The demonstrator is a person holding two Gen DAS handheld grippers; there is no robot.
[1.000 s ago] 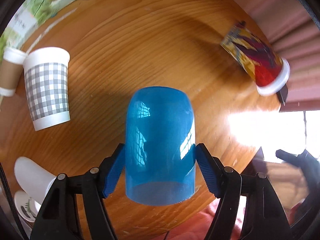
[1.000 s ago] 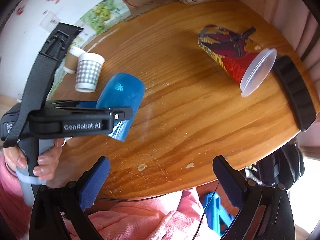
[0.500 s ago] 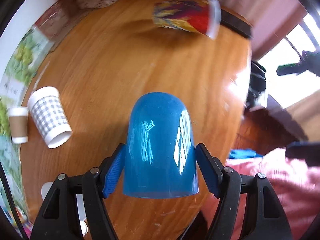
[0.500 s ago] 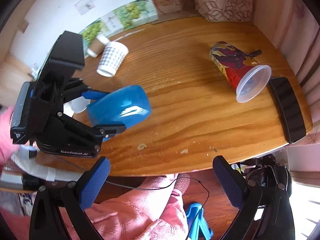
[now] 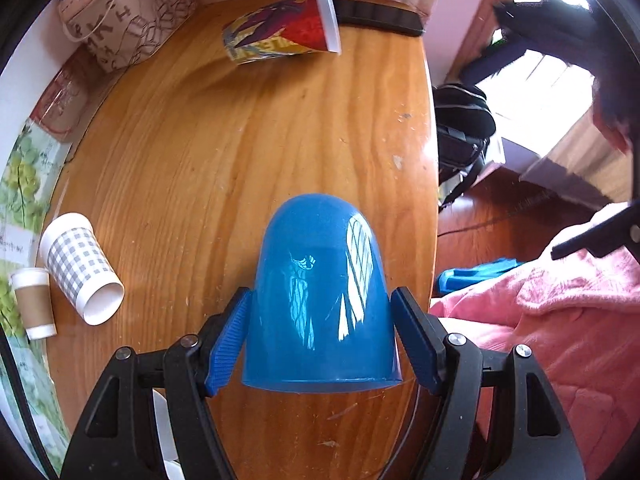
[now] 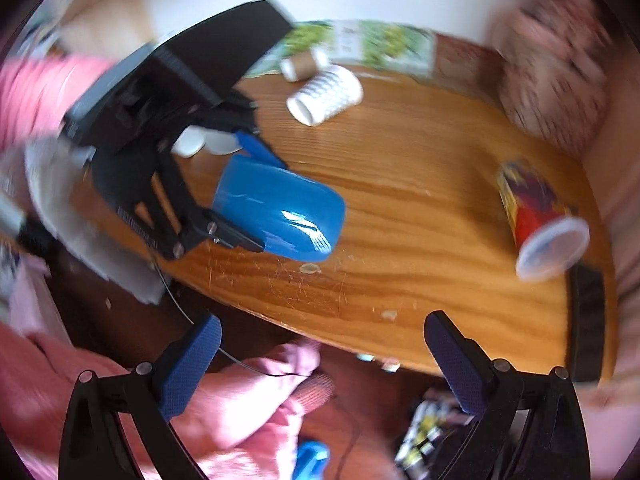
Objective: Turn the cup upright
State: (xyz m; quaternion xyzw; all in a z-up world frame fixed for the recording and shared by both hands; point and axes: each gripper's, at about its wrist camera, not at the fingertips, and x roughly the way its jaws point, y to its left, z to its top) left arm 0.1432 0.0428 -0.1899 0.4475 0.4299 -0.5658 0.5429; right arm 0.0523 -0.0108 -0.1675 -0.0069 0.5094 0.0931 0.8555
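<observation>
My left gripper (image 5: 320, 336) is shut on a glossy blue cup (image 5: 320, 300), its blue pads pressed on both sides near the rim. The cup is held off the wooden table (image 5: 240, 140), closed base pointing away from the camera. In the right wrist view the blue cup (image 6: 280, 212) lies roughly sideways in the left gripper (image 6: 256, 196) above the table's near left part. My right gripper (image 6: 320, 364) is open and empty, off the table's near edge.
A red patterned cup (image 5: 284, 32) lies on its side at the far end beside a black phone (image 5: 380, 20). A checked paper cup (image 5: 80, 268) and a small brown cup (image 5: 32, 304) lie at the left. A patterned bag (image 5: 124, 12) stands at the back.
My left gripper has swung round with the blue cup, tilting it over the table's near edge. The right gripper view has shifted and blurred; its jaws stay open.
</observation>
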